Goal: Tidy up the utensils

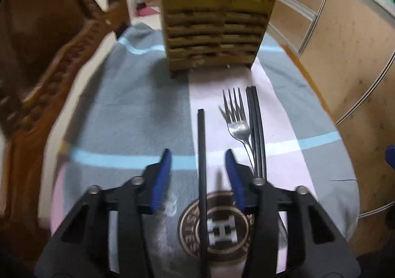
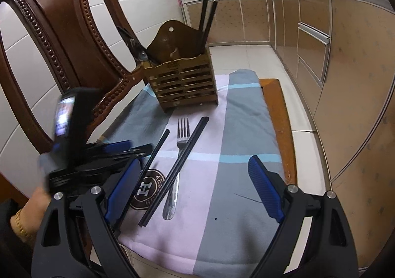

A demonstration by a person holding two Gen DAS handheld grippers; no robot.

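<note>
A: Left claw [image 1: 198, 162]?
B: Apart, straddling the lone chopstick [image 1: 202, 154], whose long axis runs near-to-far toward the holder [image 1: 214, 31].
A: Right claw [image 2: 195, 189]?
B: Apart, empty; fork [image 2: 181, 144] and chopstick pair [image 2: 177, 167] lie just ahead.

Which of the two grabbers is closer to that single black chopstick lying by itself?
Left. The left gripper is open with the single chopstick running between its fingers. The right gripper is open too, over the cloth beside the fork.

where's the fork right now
The fork lies on the cloth in front of the wooden holder, tines toward it, with two chopsticks crossing its handle.
</note>
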